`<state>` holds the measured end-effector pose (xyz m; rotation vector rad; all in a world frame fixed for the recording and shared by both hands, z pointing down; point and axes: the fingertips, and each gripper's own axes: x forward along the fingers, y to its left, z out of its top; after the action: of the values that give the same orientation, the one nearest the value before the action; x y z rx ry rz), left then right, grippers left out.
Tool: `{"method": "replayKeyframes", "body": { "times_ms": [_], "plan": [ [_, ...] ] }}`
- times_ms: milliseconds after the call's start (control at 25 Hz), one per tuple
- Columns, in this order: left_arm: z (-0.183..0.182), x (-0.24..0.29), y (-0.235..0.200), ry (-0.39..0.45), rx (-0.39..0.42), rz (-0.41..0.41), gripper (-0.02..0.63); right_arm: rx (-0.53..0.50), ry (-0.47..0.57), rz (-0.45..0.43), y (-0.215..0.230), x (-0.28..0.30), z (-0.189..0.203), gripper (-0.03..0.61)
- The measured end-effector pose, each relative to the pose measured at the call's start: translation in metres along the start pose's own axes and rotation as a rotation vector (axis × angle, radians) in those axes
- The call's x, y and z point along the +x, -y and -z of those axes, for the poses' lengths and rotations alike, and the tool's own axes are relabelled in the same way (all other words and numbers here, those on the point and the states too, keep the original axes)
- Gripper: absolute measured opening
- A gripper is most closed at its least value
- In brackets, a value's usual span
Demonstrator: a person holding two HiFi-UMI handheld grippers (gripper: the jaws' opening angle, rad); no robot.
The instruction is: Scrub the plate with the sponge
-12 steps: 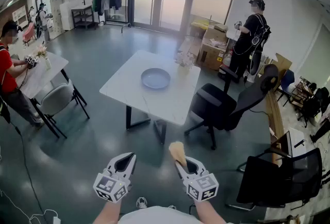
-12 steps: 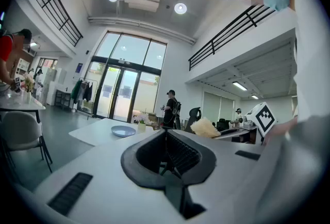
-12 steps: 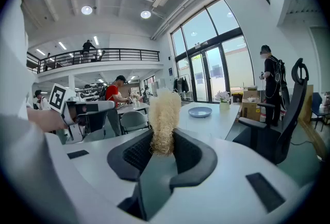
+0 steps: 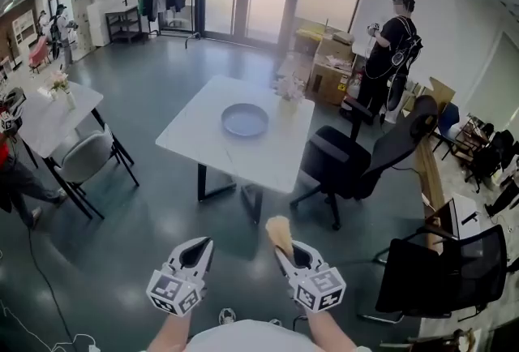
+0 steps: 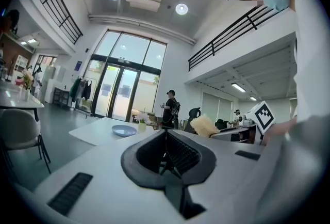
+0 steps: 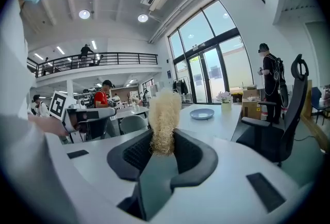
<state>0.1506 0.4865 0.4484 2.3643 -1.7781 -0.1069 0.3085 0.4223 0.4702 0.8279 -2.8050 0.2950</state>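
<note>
The left gripper (image 4: pixel 198 250) is closed with nothing between its jaws, and it is held level and idle. The right gripper (image 4: pixel 285 258) is clamped on the lower end of the sponge (image 4: pixel 279 235), whose frayed top stands up above the jaws. The sponge looks light, soft and springy, so this low grip should suit scrubbing, though the free end will likely bend under pressure. The plate (image 4: pixel 245 121) lies flat on the table (image 4: pixel 268 160), well apart from both grippers, near a vase (image 4: pixel 289 96). It looks stiff and smooth and may slide on the tabletop, so the rim seems the place to steady it. Count: two grippers, one sponge, one plate, one vase on that table.
</note>
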Motion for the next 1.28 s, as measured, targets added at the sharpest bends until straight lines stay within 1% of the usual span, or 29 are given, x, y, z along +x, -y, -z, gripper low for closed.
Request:
{"method": "replayKeyframes", "body": {
  "times_ms": [240,440,640,760,920,1280],
  "plan": [
    [0.000,-0.003,-0.014,0.011,-0.007,0.031,0.034,0.016,0.000,0.031,-0.006,0.009,0.003,0.121],
    [0.005,-0.005,-0.027,-0.006,-0.019,0.058,0.034,0.053,0.000,0.065,-0.010,0.016,0.009,0.121],
    [0.015,0.000,-0.046,-0.005,-0.038,0.056,0.034,0.058,-0.019,0.068,-0.010,0.030,0.019,0.121],
    [0.015,0.013,-0.057,-0.008,-0.050,0.046,0.034,0.059,-0.024,0.068,0.002,0.045,0.014,0.121],
    [0.009,0.039,-0.072,-0.007,-0.054,0.033,0.034,0.047,-0.025,0.047,0.021,0.071,0.002,0.121],
    [-0.007,0.112,-0.116,0.010,-0.047,-0.018,0.034,0.038,-0.028,-0.004,0.083,0.137,-0.021,0.121]
  ]
}}
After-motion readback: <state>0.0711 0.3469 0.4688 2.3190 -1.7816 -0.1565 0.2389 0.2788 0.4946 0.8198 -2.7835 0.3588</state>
